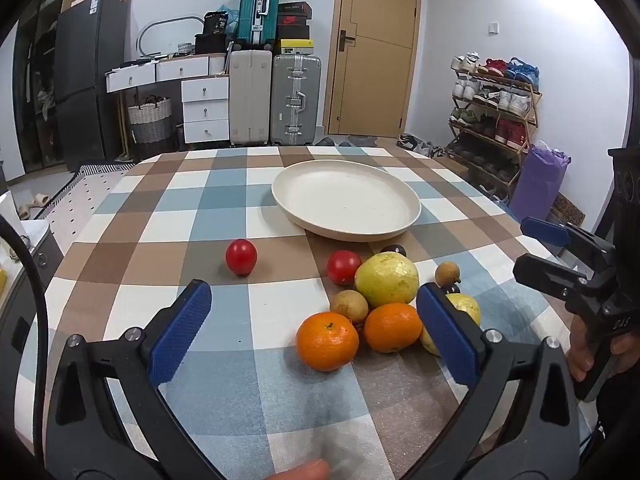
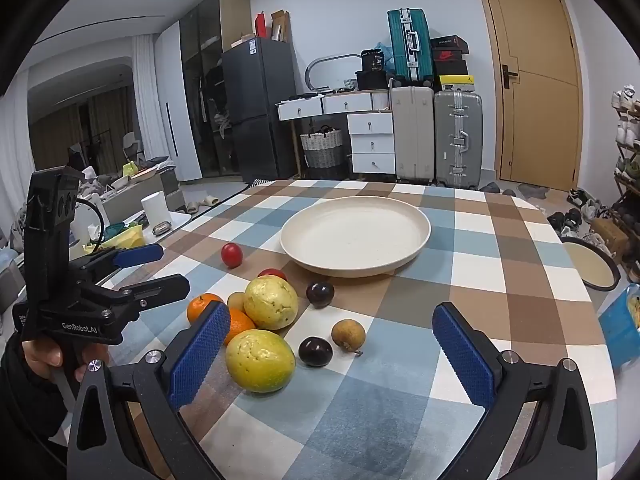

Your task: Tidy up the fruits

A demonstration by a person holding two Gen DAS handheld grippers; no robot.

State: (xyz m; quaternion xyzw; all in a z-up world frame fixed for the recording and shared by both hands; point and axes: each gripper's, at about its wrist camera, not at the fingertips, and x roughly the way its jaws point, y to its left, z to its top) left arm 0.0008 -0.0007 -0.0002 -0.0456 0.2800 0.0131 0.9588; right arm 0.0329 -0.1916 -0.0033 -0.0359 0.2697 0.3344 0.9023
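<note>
Both grippers hover low over the near edge of the checked tablecloth (image 1: pixel 224 200), tilted downward. Left gripper (image 1: pixel 316 332) jaws spread wide, nothing between the pads; nearest orange (image 1: pixel 327 341) sits just ahead of the gap. Right gripper (image 2: pixel 332 348) likewise fully spread and empty; nearest to it are a yellow-green guava (image 2: pixel 260 360), a dark plum (image 2: pixel 315 351) and a small brown longan (image 2: pixel 348 335). Behind these, fruit is clustered tightly: second orange (image 1: pixel 393 327) touching the first, larger guava (image 1: pixel 386 279) against a brown fruit (image 1: pixel 349 306) and a red tomato (image 1: pixel 343 267). One red tomato (image 1: pixel 241 257) lies apart, to the left. Farther back, cream plate (image 1: pixel 346 200) is empty, so no fruit sorted yet. Risks, as judged: round fruit rolls freely on cloth, so an off-centre closure could squirt the orange sideways; pads entering the packed cluster may nudge neighbours toward the table edge; soft tomato or plum could bruise under a firm squeeze; both grippers working the same cluster could collide.
</note>
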